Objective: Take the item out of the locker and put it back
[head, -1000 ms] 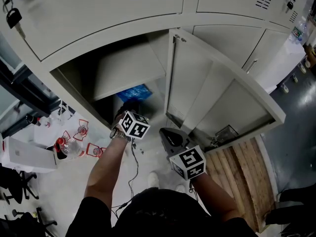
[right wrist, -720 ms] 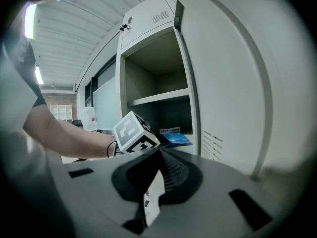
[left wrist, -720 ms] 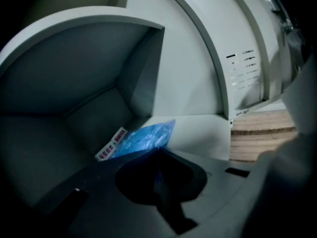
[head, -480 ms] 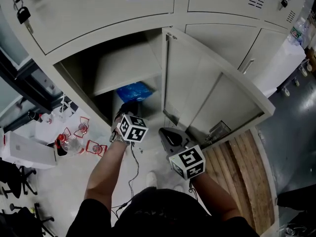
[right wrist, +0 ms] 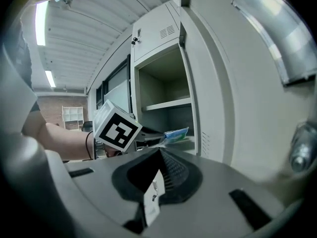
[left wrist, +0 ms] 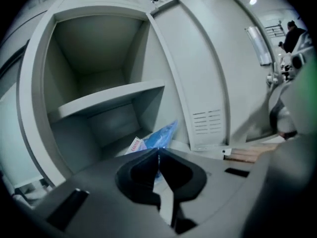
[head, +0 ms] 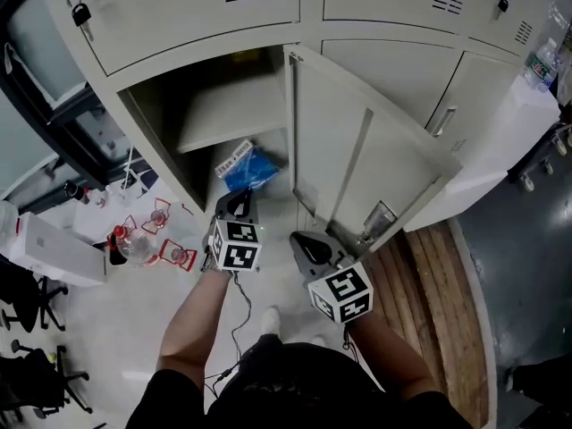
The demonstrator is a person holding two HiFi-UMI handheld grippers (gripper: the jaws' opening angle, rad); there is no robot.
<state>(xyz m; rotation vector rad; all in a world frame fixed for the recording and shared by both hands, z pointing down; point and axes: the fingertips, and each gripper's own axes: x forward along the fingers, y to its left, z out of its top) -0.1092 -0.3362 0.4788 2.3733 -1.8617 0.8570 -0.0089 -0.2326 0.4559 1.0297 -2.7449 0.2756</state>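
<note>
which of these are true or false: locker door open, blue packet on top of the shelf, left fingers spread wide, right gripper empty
1. The grey metal locker door stands open. True.
2. The blue plastic packet lies on top of the grey inner shelf. False: it is below the shelf, at the mouth of the lower compartment.
3. The left gripper has its fingers spread wide. False: they are together, and appear to pinch the packet's edge.
4. The right gripper holds nothing and is outside the locker. True: its fingers are together with nothing between them.
</note>
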